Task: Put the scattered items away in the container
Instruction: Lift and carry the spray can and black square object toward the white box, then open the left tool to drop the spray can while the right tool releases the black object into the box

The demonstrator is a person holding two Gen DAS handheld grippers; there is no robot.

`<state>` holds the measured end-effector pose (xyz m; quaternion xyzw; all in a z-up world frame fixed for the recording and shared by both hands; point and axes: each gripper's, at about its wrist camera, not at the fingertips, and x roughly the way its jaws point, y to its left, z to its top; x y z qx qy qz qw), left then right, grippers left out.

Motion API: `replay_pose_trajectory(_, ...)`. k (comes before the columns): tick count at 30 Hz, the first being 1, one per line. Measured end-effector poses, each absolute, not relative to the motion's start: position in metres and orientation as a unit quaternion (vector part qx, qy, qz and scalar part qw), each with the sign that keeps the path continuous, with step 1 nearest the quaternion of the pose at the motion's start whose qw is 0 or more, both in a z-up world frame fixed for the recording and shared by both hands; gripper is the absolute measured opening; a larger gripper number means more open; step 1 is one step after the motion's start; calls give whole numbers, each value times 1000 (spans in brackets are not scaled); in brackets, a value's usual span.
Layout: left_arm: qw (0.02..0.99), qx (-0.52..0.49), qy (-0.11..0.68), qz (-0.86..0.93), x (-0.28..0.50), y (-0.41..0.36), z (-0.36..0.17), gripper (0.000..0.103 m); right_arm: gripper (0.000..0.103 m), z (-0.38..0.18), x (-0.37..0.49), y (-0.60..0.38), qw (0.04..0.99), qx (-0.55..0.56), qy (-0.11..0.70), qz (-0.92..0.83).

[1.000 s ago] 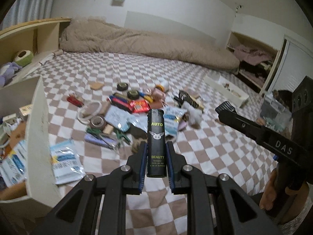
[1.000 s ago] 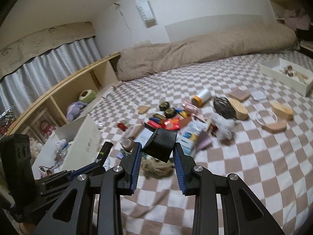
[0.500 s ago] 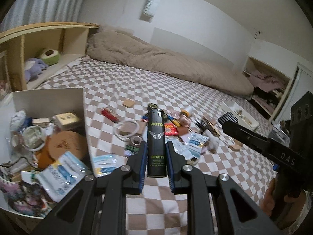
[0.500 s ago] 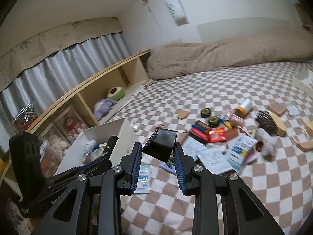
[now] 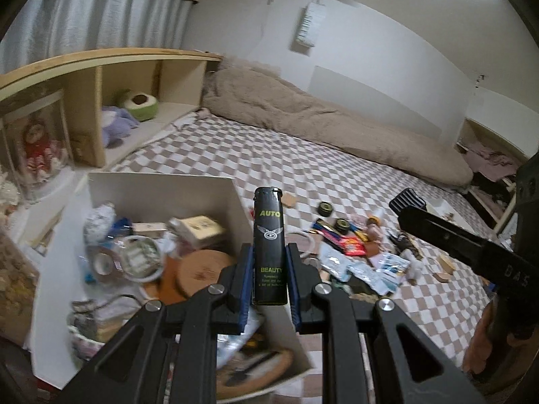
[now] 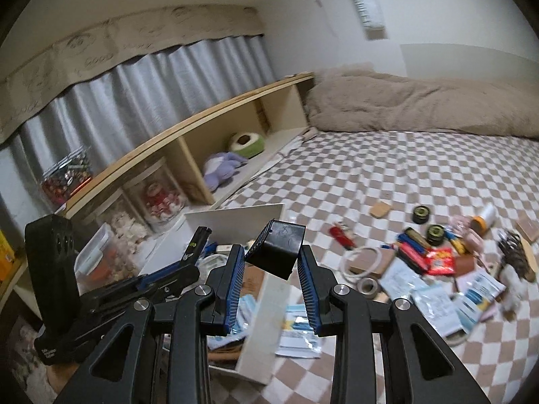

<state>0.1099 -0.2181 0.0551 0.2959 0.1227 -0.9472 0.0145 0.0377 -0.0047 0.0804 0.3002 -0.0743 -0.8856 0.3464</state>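
between the fingers of the left gripper (image 5: 269, 279) stands a black lighter (image 5: 268, 245), pinched low on its body, long axis upright and pointing forward along the fingers, yellow print reading "auto" and "beauty". below and to the left of this gripper lies the white container (image 5: 161, 187), open-topped and already crowded with tape rolls, packets and a round cork-coloured disc; the lighter's base hangs over the container's right-hand portion, just inside its right wall. the right gripper (image 6: 271, 279) grips a small black box (image 6: 278, 250), tilted, one corner down, its jaws set wider than the left pair. seen from the right wrist, the container's near wall (image 6: 266, 316) sits directly beneath that box, so the box hangs about over the rim rather than clearly inside; the container's interior lies to the left. the left gripper is judged the nearer to a clean drop, since its load is already above the opening. ahead and to the right of both grippers, the remaining scattered items (image 6: 434, 262) rest on the checked bedspread (image 5: 337, 175), well apart from the container. motion blur softens the container's contents.
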Motion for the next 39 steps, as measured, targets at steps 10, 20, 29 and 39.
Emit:
replay_pose_trajectory(10,61,323,115,-937,98,-276,40,19,33,80,24,-57,375,312,-56,-871)
replay_pose_trajectory(20,63,366,109,-922,76,-298,13,19,33,82,9,-87,400,323,-45,-857)
replay_pose_trajectory(29,55,395,109,-910,67,-304,-4,19,33,81,-10,-113,418,343,-44,-840)
replay_pose_trajectory(39,55,380,112,-916,76,-314,6,40,33,68,-18,-143,427,360,-21,-830)
